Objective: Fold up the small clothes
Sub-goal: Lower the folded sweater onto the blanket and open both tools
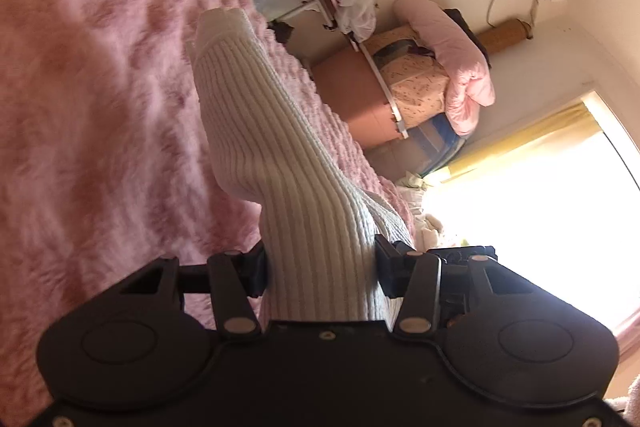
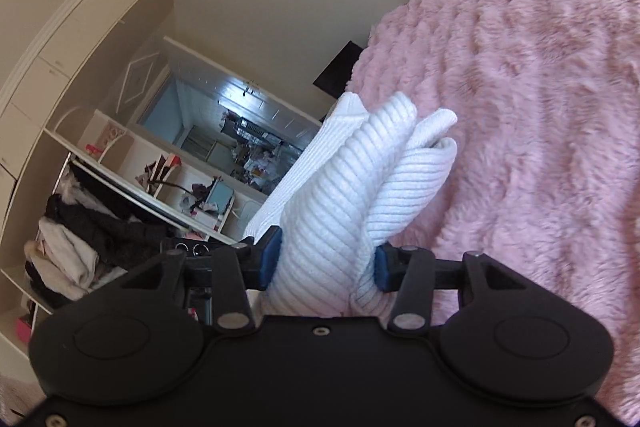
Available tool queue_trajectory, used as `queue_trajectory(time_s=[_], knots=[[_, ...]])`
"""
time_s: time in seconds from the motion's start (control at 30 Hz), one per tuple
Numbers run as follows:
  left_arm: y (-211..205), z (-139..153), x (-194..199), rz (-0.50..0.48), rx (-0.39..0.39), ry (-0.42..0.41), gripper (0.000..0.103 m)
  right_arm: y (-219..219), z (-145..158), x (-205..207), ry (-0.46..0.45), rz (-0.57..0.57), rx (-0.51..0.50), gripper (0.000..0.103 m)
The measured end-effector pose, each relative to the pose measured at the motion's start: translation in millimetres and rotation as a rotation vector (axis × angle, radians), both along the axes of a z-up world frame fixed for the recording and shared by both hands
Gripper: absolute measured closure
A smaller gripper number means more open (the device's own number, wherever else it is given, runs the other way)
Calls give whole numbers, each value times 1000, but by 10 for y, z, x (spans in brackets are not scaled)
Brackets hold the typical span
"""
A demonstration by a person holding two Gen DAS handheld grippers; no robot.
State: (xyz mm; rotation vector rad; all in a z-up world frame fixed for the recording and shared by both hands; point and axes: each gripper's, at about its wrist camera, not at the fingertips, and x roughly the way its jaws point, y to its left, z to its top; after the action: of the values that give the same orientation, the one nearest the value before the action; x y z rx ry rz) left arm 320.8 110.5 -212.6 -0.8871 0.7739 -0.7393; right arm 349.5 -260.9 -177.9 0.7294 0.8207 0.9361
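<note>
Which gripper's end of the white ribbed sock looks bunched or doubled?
The right gripper: white ribbed sock shows several layers. Left gripper holds one flat length.

White ribbed knit socks (image 1: 276, 163), bunched and doubled over. Held lifted above the pink fluffy bed (image 1: 100, 87). Folded ends (image 2: 400, 131) pointing away.

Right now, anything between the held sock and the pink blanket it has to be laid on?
Nothing visible. The left gripper and right gripper are both shut on the white ribbed sock, and the pink blanket beside it shows only bare fur.
</note>
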Motion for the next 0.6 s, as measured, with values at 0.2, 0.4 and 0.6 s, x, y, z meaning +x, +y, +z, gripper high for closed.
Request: queue_trajectory(time_s=[0.2, 0.4, 0.6], knots=[[326, -766, -241, 73, 80, 93, 52, 387, -739, -34, 103, 18, -116, 56], [420, -881, -310, 85, 61, 91, 49, 262, -987, -57, 173, -26, -73, 55], [393, -407, -414, 64, 295, 54, 51, 208, -748, -125, 164, -48, -168, 46]])
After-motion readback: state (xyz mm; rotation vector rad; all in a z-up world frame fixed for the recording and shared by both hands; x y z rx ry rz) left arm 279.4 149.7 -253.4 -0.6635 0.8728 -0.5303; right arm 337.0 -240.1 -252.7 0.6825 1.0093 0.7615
